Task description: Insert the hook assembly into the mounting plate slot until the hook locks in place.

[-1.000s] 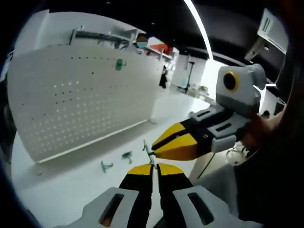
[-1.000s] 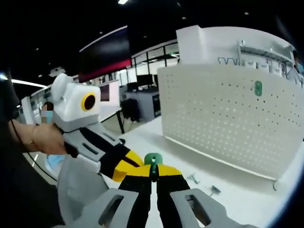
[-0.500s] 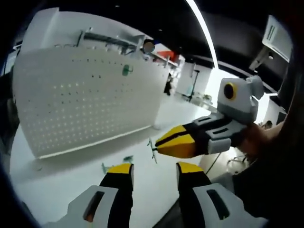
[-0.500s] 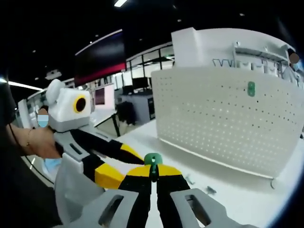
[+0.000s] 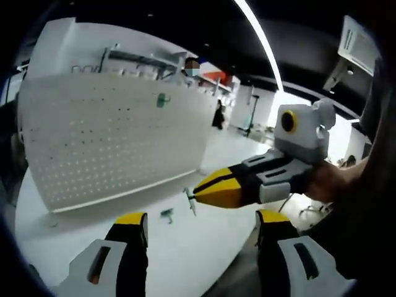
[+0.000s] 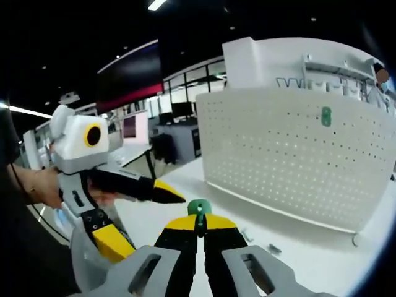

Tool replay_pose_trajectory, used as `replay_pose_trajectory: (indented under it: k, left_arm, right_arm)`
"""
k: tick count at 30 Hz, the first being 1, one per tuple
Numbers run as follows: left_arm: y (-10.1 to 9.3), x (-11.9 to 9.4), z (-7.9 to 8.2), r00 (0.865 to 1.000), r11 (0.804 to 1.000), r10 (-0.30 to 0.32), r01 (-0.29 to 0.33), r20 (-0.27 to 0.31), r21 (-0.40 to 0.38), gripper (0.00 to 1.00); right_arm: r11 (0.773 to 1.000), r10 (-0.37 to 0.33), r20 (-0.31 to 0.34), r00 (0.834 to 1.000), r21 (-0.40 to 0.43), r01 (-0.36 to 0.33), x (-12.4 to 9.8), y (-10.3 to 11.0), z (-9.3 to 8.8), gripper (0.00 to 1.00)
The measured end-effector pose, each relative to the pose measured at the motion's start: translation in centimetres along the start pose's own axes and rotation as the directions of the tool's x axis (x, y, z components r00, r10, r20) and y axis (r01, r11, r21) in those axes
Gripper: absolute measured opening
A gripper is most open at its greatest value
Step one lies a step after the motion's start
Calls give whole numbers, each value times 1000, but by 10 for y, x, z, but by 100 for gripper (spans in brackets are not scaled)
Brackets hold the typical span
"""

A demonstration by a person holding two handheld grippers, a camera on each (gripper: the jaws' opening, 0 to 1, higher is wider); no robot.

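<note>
A small hook with a green base (image 6: 198,207) sticks up between the tips of my right gripper (image 6: 199,218), which is shut on it. In the left gripper view the same hook (image 5: 189,201) shows as a thin piece at the tip of the right gripper (image 5: 197,195), held in the air above the table. My left gripper (image 5: 201,219) is open with its jaws far apart and nothing between them; it also appears at the left (image 6: 151,224). The white perforated mounting plate (image 5: 111,142) (image 6: 297,161) stands upright on the table, carrying one green hook (image 5: 162,99) (image 6: 326,116).
Loose hooks lie on the white table (image 5: 185,247) in front of the plate: one green (image 5: 167,213), two small ones (image 6: 247,235) (image 6: 272,249). A person's hand (image 6: 46,185) holds the left gripper. Desks and shelving fill the room behind.
My left gripper's jaws went from shut to wide open and drew apart from the right gripper. The hook stayed in the right gripper.
</note>
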State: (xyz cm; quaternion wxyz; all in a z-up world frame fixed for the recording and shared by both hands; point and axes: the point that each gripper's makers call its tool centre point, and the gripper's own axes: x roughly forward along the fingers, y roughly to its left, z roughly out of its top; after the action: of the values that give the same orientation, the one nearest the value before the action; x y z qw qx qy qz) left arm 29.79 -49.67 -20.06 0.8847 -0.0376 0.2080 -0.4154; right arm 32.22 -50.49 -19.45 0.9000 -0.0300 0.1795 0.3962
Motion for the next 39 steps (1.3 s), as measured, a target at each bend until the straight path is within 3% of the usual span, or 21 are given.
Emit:
replay_pose_trajectory:
  k: [13,16,19,31,39]
  left_arm:
    - [3,-4,1,999,999,33,-32,23,-34,96]
    - [0,-6,9,997,990,10,1,82,-138,97]
    - [4,-7,8,997,993,30,-21,74,-116,100]
    - [17,-12,9,994,991,68,-58,84,-121,96]
    - [30,-15,8,992,987,91,-79,85,-142,96]
  right_arm:
    - [998,-62,33,998,5,62,-2,-24,7,0]
    - [996,-87,49,995,12,87,-3,-34,10,0]
    - [994,-106,55,993,12,106,-3,-42,11,0]
    - [979,-205,100,974,34,203,-2,-86,25,1]
    - [956,-292,159,943,46,288,-8,-123,43,0]
